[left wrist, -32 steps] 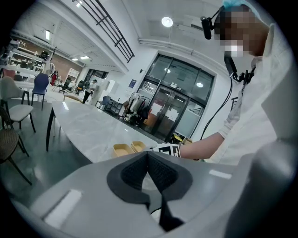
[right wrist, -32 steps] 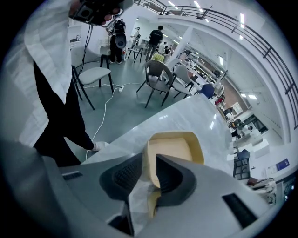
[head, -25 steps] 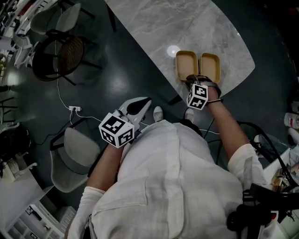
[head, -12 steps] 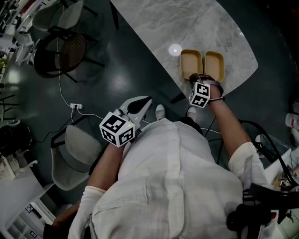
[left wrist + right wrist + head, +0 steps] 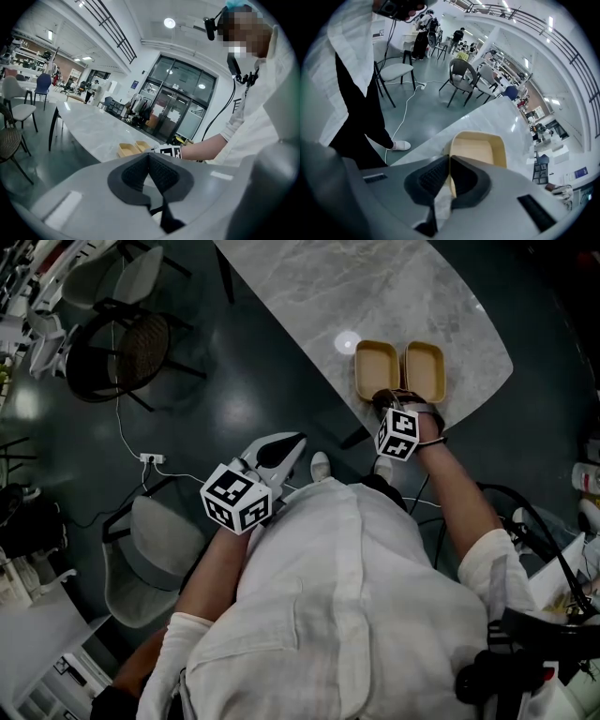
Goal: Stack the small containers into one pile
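Grey marble table [image 5: 375, 287], black wicker chair [image 5: 141, 348], white power strip [image 5: 150, 458] on dark floor [image 5: 244, 381], pale grey chair [image 5: 155, 554].

You have two small tan containers before you, a left container [image 5: 377, 368] and a right container [image 5: 424, 371]. There is one grey marble table [image 5: 375, 287]. You hold two grippers, a left gripper [image 5: 289, 444] and a right gripper [image 5: 387, 399], each with one marker cube. Three chairs show: one pale chair [image 5: 131, 277], one dark wicker chair [image 5: 122, 351], one grey chair [image 5: 150, 559].
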Motion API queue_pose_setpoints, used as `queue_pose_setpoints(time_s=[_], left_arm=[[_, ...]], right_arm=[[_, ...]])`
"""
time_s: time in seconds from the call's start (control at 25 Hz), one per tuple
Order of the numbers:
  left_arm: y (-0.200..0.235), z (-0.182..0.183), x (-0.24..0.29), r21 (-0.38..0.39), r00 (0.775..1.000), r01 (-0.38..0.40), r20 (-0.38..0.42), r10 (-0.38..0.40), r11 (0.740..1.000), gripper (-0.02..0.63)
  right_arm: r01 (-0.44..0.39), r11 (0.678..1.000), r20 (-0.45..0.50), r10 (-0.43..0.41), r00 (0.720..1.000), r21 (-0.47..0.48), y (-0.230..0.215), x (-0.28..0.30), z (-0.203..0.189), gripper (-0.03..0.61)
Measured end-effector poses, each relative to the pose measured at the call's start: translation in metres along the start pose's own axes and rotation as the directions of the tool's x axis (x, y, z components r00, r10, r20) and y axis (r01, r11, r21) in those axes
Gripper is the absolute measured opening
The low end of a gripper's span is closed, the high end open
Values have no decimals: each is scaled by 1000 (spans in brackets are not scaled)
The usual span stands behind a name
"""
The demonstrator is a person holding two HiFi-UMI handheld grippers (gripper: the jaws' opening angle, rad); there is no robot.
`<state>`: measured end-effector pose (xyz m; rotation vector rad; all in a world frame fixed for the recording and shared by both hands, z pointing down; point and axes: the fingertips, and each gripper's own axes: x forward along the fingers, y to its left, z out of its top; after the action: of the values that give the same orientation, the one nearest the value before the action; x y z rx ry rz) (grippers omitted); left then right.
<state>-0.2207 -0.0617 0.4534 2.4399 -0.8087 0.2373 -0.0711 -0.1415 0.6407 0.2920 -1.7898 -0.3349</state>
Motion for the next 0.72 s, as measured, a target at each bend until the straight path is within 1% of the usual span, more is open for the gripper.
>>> queue_pose_setpoints(time_s=[0.4, 0.72], left_arm=[[-10, 5, 9, 17, 999, 34, 1, -34, 999, 6], [-17, 6, 18, 27, 997, 73, -14, -73, 997, 6]], right_arm=[[34, 999, 38, -33, 999, -7, -4, -36, 14, 14], [73, 997, 32, -73, 997, 6, -12, -67, 5, 14]])
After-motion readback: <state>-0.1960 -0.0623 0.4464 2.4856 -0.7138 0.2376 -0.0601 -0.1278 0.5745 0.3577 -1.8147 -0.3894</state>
